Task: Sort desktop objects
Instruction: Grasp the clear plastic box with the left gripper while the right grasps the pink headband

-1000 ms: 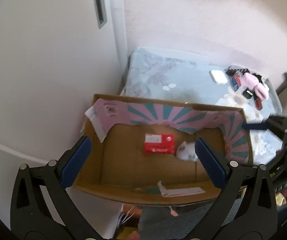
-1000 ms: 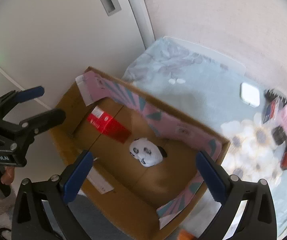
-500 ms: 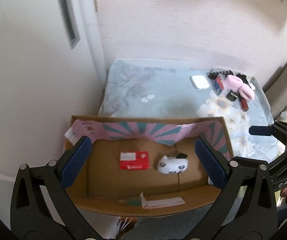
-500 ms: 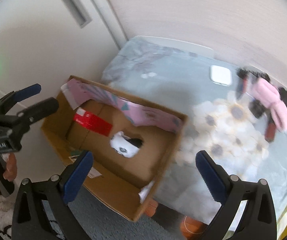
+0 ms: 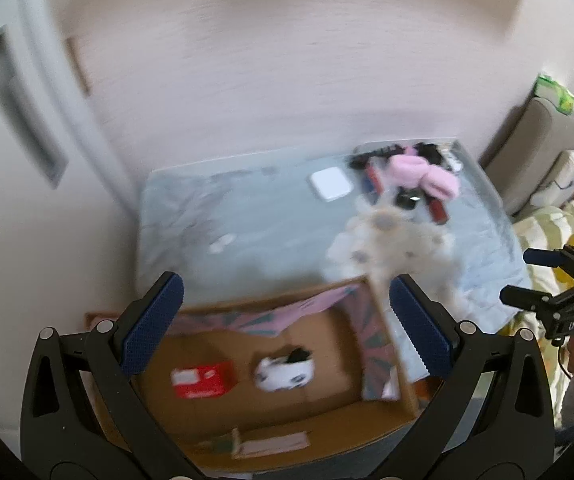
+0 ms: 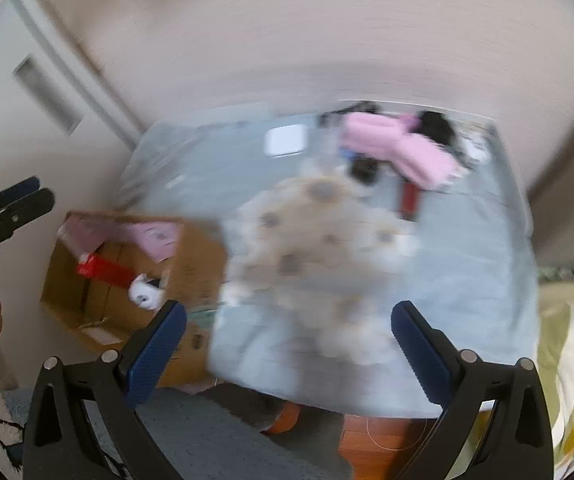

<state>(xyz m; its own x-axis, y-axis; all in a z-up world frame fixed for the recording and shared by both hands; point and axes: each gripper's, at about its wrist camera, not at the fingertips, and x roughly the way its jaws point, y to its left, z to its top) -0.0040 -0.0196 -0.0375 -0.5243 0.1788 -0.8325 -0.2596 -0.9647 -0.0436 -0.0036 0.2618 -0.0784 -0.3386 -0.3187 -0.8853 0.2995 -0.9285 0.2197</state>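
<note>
Desktop objects lay in two places: a loose cluster at the table's far right corner, and two items already inside the cardboard box set beside the table's near left edge, lower than the tabletop. In the box we noted a red packet and a panda toy, apart from each other on the box floor; we judged the box to be the sorting bin, placed low and open-topped so things can be dropped in from above. The cluster held a pink plush item, a white flat case, a red stick-like item and several dark small things, too blurred to identify. The left gripper hung over the box with both pads spread wide and nothing between them; the right gripper was likewise released and empty, aimed over the table's near edge toward the cluster. We judged sorting partly done, most items remaining on the table. Legible writing: "DAS" on the right gripper body as seen in the left wrist view; the packet's white label was unreadable through motion blur.
</note>
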